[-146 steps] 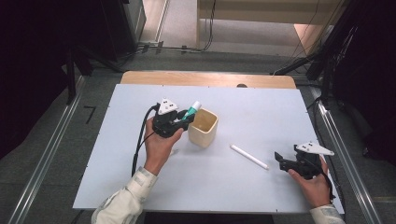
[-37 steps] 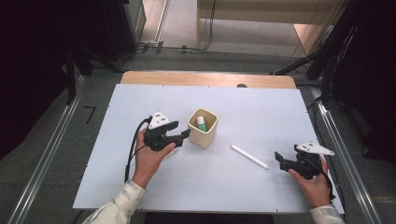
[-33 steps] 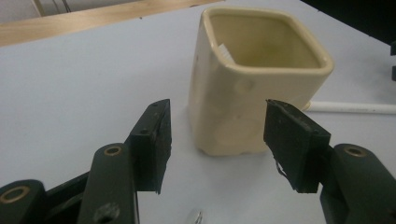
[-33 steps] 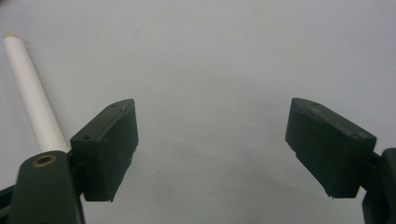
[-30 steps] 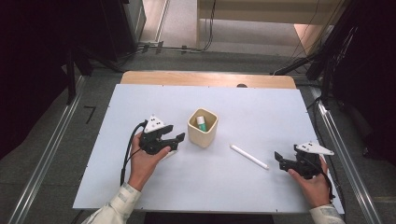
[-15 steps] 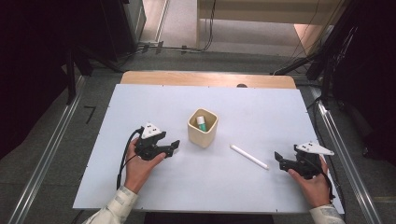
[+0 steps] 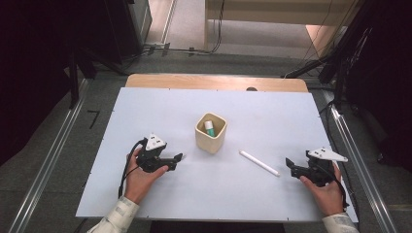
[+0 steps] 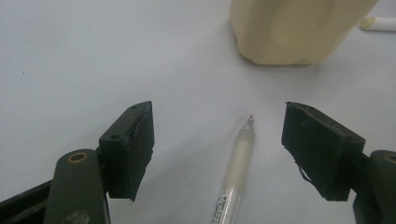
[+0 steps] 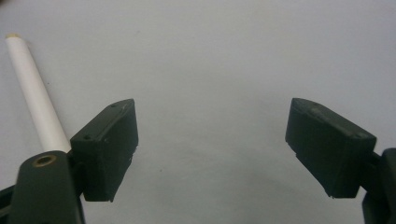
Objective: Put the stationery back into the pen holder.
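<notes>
Pen (image 8: 237, 168), a clear one with a fine tip, is lying on the white table (image 7: 272, 111) between the jaws of the left gripper (image 7: 176, 158), and its tip is pointing toward the beige cup (image 7: 211, 133) a little farther on. The person's left hand (image 7: 141, 174) is coming in from the near left, with the forearm slanting toward the middle, and it is holding this gripper low and almost level, aimed right toward the cup. Its jaws have just been opening; they are standing wide apart now, and the pads are not touching the pen. The cup is standing upright near the centre of the table, and a marker with a green cap (image 7: 209, 128) is standing inside it. The right hand (image 7: 326, 191) is resting at the near right side, holding the right gripper (image 7: 290, 166) level and pointing left. Its jaws are also spread wide with only bare table between them. A white stick (image 7: 259, 163) is lying flat on the table between the cup and the right gripper, just beside the outer face of that gripper's one jaw in the right gripper view, though whether they are touching I cannot tell.
</notes>
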{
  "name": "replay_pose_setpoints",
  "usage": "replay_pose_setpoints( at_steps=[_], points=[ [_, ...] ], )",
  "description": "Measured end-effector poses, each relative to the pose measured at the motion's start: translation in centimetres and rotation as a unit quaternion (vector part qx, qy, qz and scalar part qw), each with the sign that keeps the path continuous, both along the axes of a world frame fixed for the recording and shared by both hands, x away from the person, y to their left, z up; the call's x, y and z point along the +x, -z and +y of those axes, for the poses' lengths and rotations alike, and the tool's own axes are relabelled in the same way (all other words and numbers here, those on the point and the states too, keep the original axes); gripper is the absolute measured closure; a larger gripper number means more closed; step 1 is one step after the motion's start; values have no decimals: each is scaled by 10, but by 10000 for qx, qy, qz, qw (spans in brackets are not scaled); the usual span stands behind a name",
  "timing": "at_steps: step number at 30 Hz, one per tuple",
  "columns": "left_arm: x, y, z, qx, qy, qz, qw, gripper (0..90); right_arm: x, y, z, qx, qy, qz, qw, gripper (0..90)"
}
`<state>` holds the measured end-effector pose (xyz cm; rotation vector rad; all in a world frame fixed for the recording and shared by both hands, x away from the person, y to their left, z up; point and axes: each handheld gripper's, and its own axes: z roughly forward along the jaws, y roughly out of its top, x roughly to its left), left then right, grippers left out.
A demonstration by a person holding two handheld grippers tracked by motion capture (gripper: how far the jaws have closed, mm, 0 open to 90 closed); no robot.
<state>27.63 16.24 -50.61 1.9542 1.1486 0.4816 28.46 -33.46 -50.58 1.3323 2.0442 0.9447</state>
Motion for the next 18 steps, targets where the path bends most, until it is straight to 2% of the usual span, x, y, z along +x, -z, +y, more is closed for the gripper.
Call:
replay_pose_setpoints(
  at_steps=[2,18],
  points=[
    [-1,1,1,-12,8,17,10000,267,0,0,0,-1,2,1,10000,156],
    [-3,12,-4,386,119,122,9991,318,0,0,0,-10,-5,18,10000,156]
  ],
)
